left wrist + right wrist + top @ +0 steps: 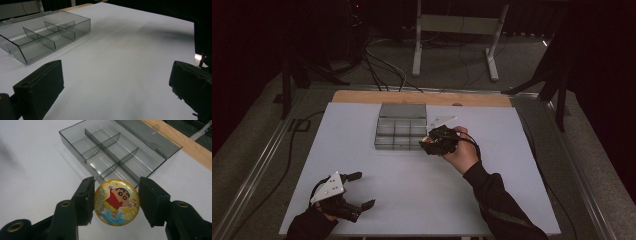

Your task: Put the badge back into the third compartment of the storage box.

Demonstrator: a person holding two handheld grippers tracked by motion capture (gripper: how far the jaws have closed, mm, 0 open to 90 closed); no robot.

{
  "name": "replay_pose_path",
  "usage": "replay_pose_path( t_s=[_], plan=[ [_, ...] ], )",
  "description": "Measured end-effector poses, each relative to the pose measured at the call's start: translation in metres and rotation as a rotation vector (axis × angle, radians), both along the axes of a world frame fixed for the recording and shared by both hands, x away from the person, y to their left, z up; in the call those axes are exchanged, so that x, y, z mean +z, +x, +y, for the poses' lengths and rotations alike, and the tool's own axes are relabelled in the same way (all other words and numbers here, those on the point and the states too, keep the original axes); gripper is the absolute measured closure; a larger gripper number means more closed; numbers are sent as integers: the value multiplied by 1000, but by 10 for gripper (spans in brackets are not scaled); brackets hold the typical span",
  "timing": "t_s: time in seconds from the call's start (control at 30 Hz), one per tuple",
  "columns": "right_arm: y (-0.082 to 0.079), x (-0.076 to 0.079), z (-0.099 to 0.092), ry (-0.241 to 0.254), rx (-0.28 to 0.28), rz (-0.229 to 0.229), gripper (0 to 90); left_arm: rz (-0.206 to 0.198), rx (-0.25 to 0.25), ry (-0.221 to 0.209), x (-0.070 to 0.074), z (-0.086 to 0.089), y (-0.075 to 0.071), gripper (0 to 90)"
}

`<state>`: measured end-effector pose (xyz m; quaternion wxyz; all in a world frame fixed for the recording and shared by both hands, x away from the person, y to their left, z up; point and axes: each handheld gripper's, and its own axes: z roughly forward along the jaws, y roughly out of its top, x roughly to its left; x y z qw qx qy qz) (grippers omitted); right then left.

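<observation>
Nearest the high camera, at the front-left corner of the white table (362, 220), the left gripper (360, 190) rests low with its two black jaws spread wide and nothing between them; its own view looks across bare tabletop, so it seems parked there to leave the middle free. Its right jaw is cut off by that view's edge.

Further right, toward the far edge at the table's middle, sits the smoky clear plastic organiser box (401, 127), lid swung open behind it and its divided compartments empty as far as can be seen, ready to receive something.

Just beside the box's front-right corner, the right gripper (116, 202) is clamped on the round glittery yellow badge with a cartoon boy in a red shirt (116, 202), jaws pressing its left and right rims. Gripping the rim keeps the face flat and upward for lowering into a compartment, probably a near one. In the high view the badge is lost in the dark mass of gripper and hand; its underside is hidden.
</observation>
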<state>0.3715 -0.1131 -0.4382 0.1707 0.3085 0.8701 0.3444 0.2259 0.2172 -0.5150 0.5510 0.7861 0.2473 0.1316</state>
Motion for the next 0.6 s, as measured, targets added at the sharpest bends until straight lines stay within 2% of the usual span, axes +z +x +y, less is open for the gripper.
replay_pose_path(
  t_s=[0.6],
  plan=[
    [30,13,17,11,-22,-10,475,-6,1,-3,1,1,-1,0]
  ],
)
